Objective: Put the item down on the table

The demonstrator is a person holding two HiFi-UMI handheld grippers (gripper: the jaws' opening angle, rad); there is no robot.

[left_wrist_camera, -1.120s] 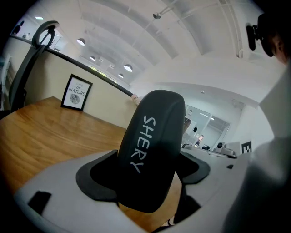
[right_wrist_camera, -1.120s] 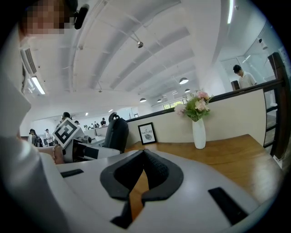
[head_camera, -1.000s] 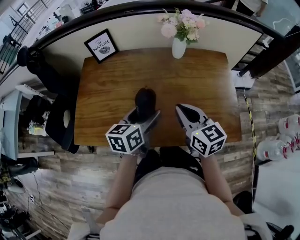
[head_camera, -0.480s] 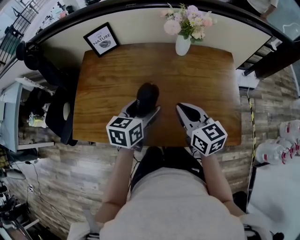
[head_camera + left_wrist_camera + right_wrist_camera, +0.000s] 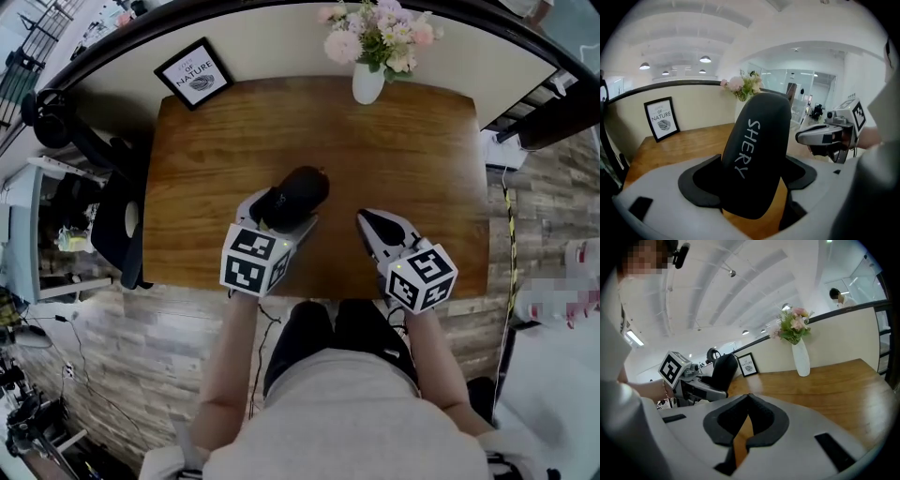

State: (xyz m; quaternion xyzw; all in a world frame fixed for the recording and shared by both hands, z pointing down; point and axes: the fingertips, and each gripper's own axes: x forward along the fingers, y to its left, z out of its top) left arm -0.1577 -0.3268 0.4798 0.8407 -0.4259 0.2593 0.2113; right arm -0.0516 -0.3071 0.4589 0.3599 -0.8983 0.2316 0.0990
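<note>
Checked the left gripper [image 5: 279, 212]: found it clamped across a black glasses case [image 5: 302, 192] lettered SHERY, one pad on each flank, gripping near the case's rear end.

Placed the case over the tabletop [image 5: 412, 159], a little left of centre and roughly midway between the near and far edges. Found it well apart from the vase [image 5: 367, 84] at the far edge and the framed print [image 5: 194, 73] at the far left corner.

Read the long axis in the head view as a diagonal, from near-left at the jaws out toward far-right. In the left gripper view, saw the free end pitched upward, away from the wood, with the rounded rear end hanging below the pads and bare wood behind it. Could not confirm contact with the tabletop from any view. Judged the case to be carried just above it, nose-up.

Checked the right gripper [image 5: 368, 225]: jaws drawn together to a thin slit, nothing between them. Saw it parked beside the left one toward the near edge, to the right of the case and not touching it.

Judged the set-down to hinge on that pitch: would need the free end tipped down until the long side lay flat, then the jaws spread. Flagged a roll or tip if let go nose-high. Needed no help from the right side.
</note>
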